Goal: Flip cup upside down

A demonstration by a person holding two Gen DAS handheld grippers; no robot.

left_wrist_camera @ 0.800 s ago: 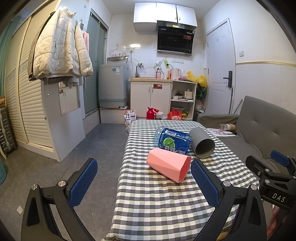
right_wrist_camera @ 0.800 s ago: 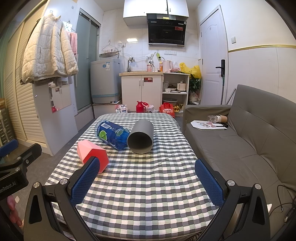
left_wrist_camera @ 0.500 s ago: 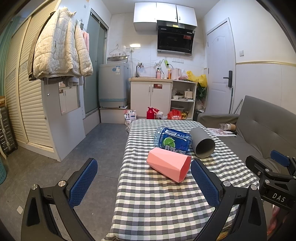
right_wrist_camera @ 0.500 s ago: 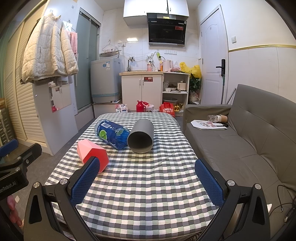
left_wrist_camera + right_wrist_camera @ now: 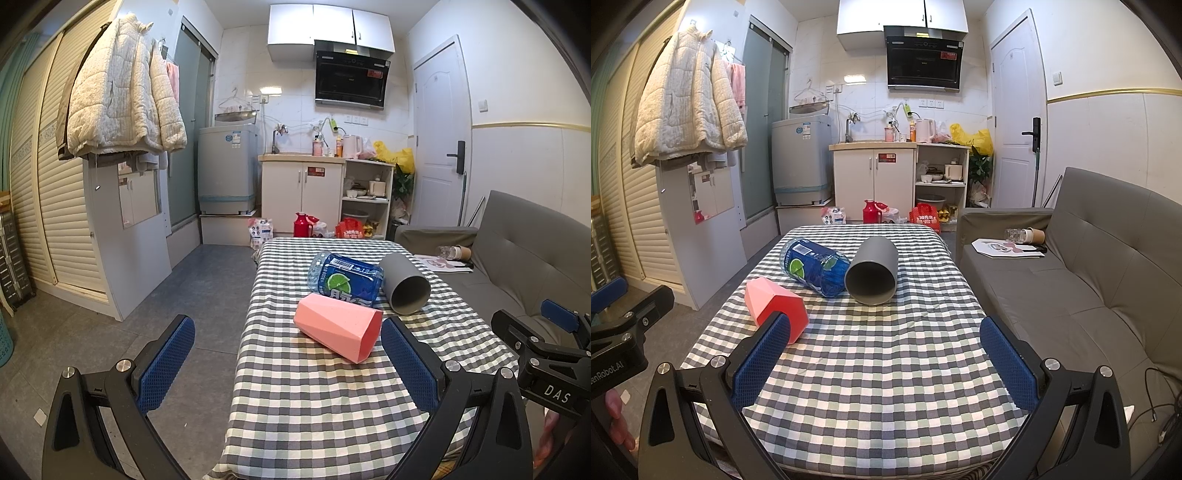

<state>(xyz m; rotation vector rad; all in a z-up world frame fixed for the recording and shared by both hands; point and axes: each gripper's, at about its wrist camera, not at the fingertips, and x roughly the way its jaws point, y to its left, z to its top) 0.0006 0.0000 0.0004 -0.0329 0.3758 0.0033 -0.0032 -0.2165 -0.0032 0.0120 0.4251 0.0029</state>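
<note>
A pink faceted cup [image 5: 338,330] [image 5: 775,310] lies on its side on the checkered table [image 5: 314,398] [image 5: 886,362], mouth toward me. Behind it a grey cup [image 5: 404,282] [image 5: 872,271] also lies on its side, its open mouth facing me. My left gripper [image 5: 288,360] is open near the table's left front edge, short of the pink cup, nothing between its fingers. My right gripper [image 5: 882,356] is open over the front of the table, empty, with the grey cup farther ahead.
A blue-labelled plastic bottle [image 5: 345,278] [image 5: 814,266] lies between the two cups, touching the grey one. A grey sofa [image 5: 1082,280] runs along the table's right side. Open floor [image 5: 177,295] lies left of the table; kitchen cabinets [image 5: 873,181] stand at the back.
</note>
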